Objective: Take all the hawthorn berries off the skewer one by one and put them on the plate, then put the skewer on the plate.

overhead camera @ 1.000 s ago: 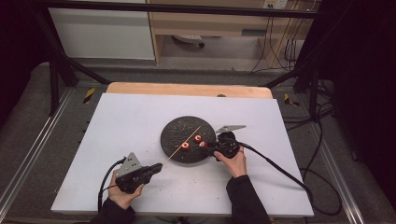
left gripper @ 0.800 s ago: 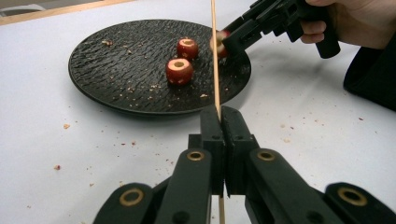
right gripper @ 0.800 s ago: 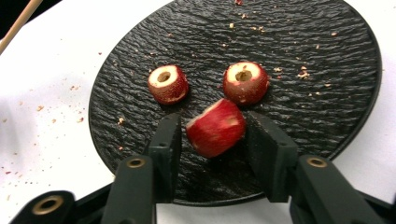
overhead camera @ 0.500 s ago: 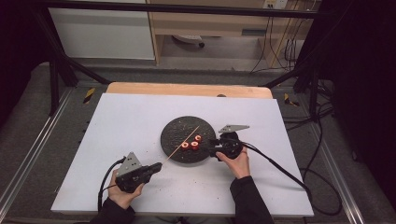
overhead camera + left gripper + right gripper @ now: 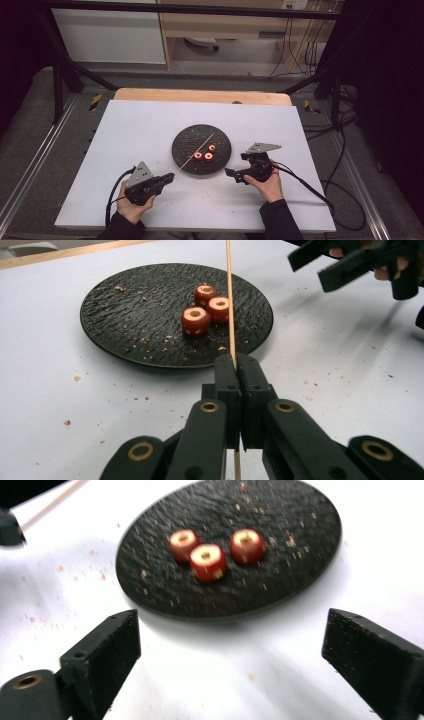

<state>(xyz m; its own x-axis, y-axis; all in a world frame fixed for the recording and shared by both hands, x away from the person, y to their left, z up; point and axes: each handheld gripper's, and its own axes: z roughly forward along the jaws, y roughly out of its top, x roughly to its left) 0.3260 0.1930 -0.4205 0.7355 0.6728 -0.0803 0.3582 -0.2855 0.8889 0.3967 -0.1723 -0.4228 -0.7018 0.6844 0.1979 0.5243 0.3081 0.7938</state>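
Observation:
A black round plate [image 5: 186, 141] sits mid-table with three red ring-shaped pieces [image 5: 208, 156] on it. My left gripper [image 5: 170, 176] is shut on a thin wooden skewer [image 5: 206, 141] that slants over the plate. In the left gripper view the skewer [image 5: 229, 290] rises from between the closed jaws, passing just right of the red pieces [image 5: 195, 320]. My right gripper [image 5: 229, 173] stands off the plate's right edge; its jaws have just been opening and nothing is between them. In the right gripper view it [image 5: 232, 625] faces the red pieces [image 5: 207, 561] across the plate [image 5: 280, 540].
The white tabletop [image 5: 140, 125] carries scattered crumbs around the plate. A wooden strip [image 5: 200, 95] runs along its far edge. Cables [image 5: 310, 187] trail from both grippers toward the near edge. Dark frame posts stand at the far left and far right.
My right gripper has drawn back from the red pieces to the plate's right side, and its jaws have spread apart. The left gripper and skewer have stayed put.

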